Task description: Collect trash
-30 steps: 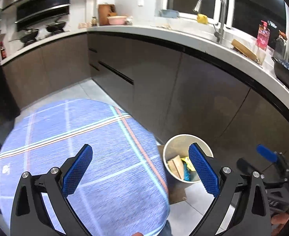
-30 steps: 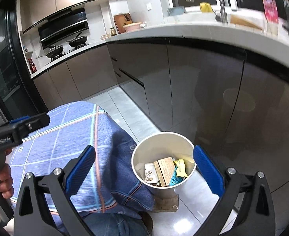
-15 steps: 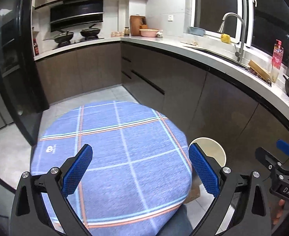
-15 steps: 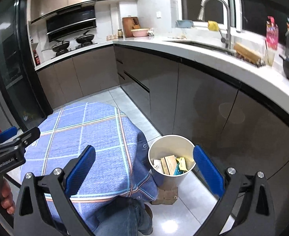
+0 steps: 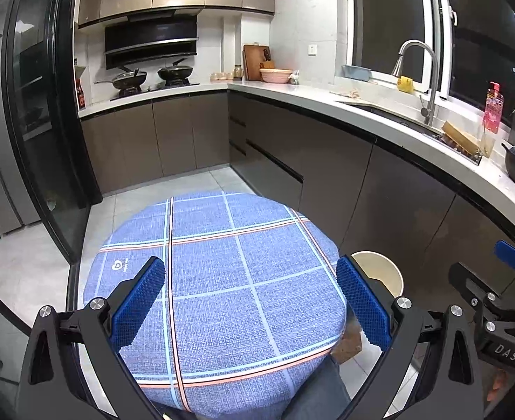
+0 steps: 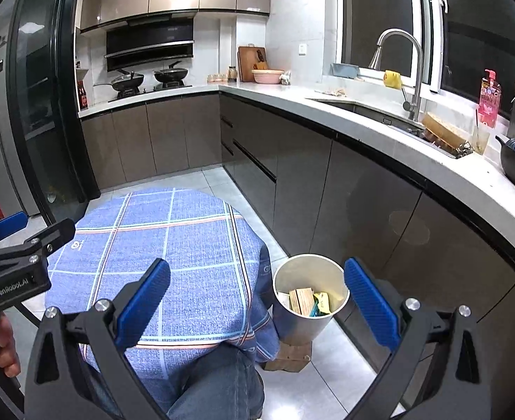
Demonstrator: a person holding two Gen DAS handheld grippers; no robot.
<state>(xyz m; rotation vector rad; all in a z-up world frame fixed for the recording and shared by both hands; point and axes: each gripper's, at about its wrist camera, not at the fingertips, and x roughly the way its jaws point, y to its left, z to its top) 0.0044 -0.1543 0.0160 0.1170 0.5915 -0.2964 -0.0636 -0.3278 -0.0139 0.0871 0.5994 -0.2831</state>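
Trash bin (image 6: 308,301) on floor beside covered table (image 6: 173,255), near cabinets (image 6: 362,210); wrappers and card scraps (image 6: 306,301) already inside. Risk, as judgement: bin perches on small cardboard piece (image 6: 289,355); careless nudge could tip it, spill contents. Bin sits low, just inside right finger of right gripper (image 6: 257,299), untouched; barely visible past left gripper (image 5: 250,301). Both grippers spread wide, empty. No loose trash visible on tabletop.

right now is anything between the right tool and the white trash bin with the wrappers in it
Nothing visible stands in the way. The open right tool looks straight at the white round trash bin on the floor, its rim uncovered beside the round table with the blue plaid cloth. The table edge lies left of the bin, not across it.
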